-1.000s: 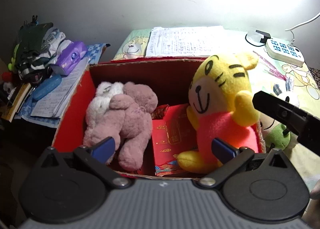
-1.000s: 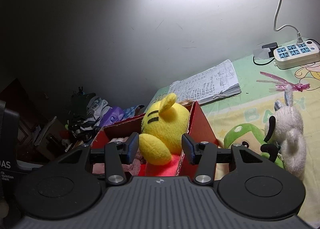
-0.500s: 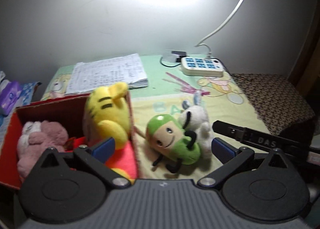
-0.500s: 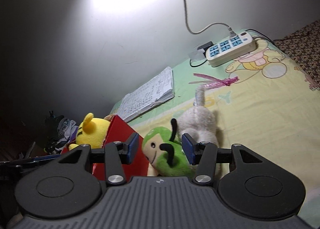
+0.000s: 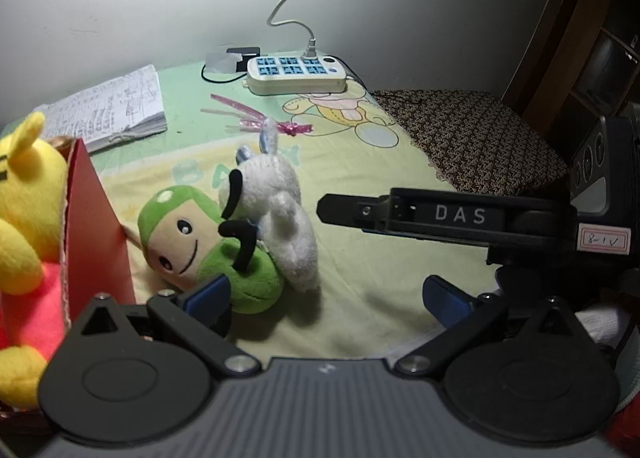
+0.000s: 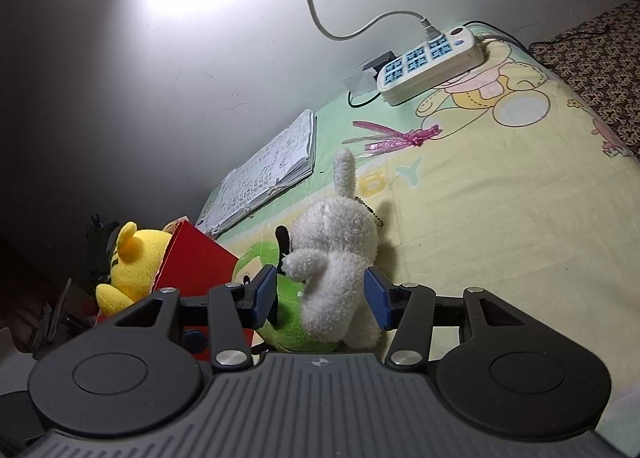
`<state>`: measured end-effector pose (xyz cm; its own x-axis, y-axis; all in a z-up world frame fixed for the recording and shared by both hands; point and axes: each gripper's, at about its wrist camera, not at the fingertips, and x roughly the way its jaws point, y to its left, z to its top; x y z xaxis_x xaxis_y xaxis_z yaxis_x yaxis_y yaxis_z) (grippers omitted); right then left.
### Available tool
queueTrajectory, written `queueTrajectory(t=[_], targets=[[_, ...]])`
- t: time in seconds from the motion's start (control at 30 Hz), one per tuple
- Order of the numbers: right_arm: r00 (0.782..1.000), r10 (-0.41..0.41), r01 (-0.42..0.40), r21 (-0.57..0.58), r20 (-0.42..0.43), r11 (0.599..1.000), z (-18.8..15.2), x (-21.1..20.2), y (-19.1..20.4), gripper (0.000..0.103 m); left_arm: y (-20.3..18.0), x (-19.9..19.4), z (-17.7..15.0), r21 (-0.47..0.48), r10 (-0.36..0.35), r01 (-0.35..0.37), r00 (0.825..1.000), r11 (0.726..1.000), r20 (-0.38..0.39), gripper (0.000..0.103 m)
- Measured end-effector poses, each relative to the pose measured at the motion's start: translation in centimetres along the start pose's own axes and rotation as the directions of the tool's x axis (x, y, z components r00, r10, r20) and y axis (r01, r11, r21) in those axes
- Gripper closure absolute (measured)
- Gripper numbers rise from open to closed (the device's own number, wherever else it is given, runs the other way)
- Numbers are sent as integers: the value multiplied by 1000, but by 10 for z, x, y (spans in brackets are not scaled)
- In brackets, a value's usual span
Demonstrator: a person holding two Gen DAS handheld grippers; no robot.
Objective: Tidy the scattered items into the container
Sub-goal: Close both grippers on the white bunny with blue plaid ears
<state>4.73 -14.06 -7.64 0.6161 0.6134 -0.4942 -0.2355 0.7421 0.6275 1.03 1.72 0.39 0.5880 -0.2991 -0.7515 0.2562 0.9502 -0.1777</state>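
A fluffy white plush rabbit [image 5: 280,214] is lying on the bed sheet, one long ear pointing away, leaning against a green plush doll with a smiling beige face [image 5: 192,242]. Just beside them an open red cardboard box [image 5: 94,226] is holding a yellow plush tiger in a pink top [image 5: 24,226], sitting upright against its wall
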Motion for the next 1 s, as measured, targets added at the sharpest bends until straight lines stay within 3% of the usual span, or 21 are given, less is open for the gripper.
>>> queueTrajectory(t=[0.2,0.3,0.47,0.6,0.77,1.0], targets=[[996,49,-56,-90,-71,994,7,28,7,48,11,15,2,-34,5,-6,1000,999,-26,1],[995,21,-31,-107,-96,994,8,40,7,46,14,20,5,-49,13,-15,999,999,-34,1],[992,-15,10,-37,-127,999,9,54,-15,46,16,27,12,-49,6,-8,999,999,-38,1],[984,39,-32,46,-172,998,4,55,-35,53,13,31,15,-36,-10,9,999,999,-39,1],[980,116,-88,169,-163,982,1,41,-58,65,6,40,16,-23,-44,43,997,999,-57,1],[976,154,-110,257,-155,960,-10,17,-72,68,-5,43,15,13,-84,86,993,996,-79,1]])
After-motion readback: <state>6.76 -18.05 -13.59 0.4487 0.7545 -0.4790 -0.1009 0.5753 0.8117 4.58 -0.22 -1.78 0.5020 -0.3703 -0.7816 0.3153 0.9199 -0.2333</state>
